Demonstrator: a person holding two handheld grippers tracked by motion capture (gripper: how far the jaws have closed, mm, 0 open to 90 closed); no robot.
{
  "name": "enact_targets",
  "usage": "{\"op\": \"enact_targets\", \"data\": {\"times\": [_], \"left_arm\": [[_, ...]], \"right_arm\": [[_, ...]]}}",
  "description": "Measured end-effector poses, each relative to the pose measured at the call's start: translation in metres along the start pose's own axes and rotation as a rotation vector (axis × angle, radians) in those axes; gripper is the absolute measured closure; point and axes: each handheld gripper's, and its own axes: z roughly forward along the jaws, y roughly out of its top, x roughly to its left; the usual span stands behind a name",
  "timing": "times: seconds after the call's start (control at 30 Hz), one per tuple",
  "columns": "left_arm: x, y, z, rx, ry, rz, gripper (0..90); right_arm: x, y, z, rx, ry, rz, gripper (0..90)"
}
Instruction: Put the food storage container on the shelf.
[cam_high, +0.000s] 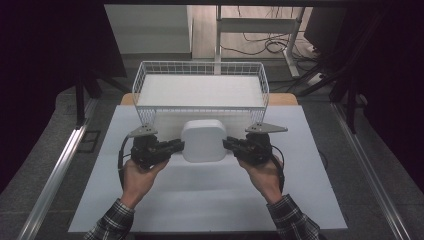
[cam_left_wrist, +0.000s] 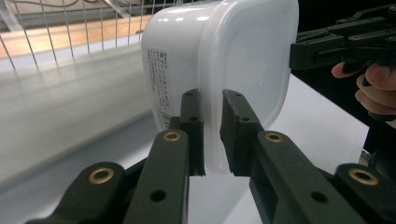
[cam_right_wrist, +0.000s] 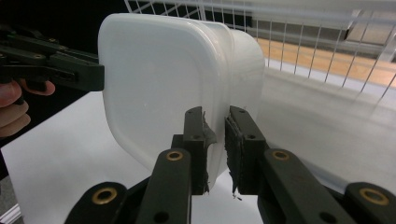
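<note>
Right now the left gripper (cam_high: 176, 146), a black two-jaw tool of flat linked bars with brass-coloured pivot pins, is clamped on the left rim of the white plastic container (cam_high: 203, 140); in the left gripper view its ribbed pads (cam_left_wrist: 192, 122) pinch the thin lip where lid and tub meet. Opposite it, the right gripper (cam_high: 229, 144), of the same build, is closed on the container's right rim, and the right gripper view shows its pads (cam_right_wrist: 194, 135), worn and ragged at the edges, squeezing that lip from both faces. Each tool carries a grey three-cornered plate on top and a dark cable looping back past the person's hand; checked sleeves show at the wrists.

The container is a squarish tub with rounded corners, made of smooth, milky, slightly glossy plastic, with a flat lid and a small printed label (cam_left_wrist: 158, 79) on one side wall. It is held between the two grippers over the middle of the desk (cam_high: 150, 205), whose matt white top is a plain sheet. Just beyond the container, along the far edge of the desk, stands a white wire basket (cam_high: 201, 67), rectangular, with a thin grid mesh and a flat white floor
</note>
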Motion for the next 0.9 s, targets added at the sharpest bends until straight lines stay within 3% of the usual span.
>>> {"op": "enact_targets", "data": {"times": [0.57, 0.9], "left_arm": [[0.009, 0.074, -0.020, -0.059, 0.007, 0.039, 80.4], [0.028, 0.111, -0.018, -0.068, 0.008, 0.031, 80.3]], "right_arm": [[-0.006, 0.074, -0.004, -0.069, 0.006, -0.014, 78.2], [-0.015, 0.113, 0.004, -0.084, -0.011, -0.013, 78.1]]}}
